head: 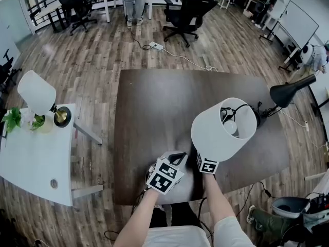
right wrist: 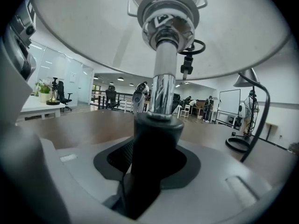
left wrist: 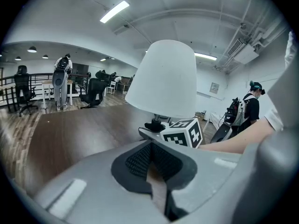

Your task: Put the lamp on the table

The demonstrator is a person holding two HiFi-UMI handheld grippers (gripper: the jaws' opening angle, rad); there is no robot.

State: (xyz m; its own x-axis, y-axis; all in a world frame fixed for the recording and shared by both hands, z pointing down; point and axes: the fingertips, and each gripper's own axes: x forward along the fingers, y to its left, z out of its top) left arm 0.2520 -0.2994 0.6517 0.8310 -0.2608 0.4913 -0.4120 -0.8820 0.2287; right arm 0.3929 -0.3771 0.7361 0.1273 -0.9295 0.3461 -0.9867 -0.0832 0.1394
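Though the lampshade [head: 224, 129] hides its jaws from above, the right hand-held gripper [right wrist: 150, 174] sits released around the lamp stem [right wrist: 161, 94]. The left hand-held gripper [left wrist: 155, 171] is clenched, empty

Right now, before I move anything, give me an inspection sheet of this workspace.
Surface: dark wooden table, no damage seen.
Job's things: white-shaded lamp, upright over the table's near right part; its foot is hidden.
Clutter: black desk lamp at the table's right end.
Grippers: left gripper, claw tips together, nothing between them. Right gripper, claw apart around the lamp's black lower stem, pads not seen pressing.
Cables: power strip with its cord on the floor beyond the table.
Surroundings: white side table with a second lamp and a plant; office chair.
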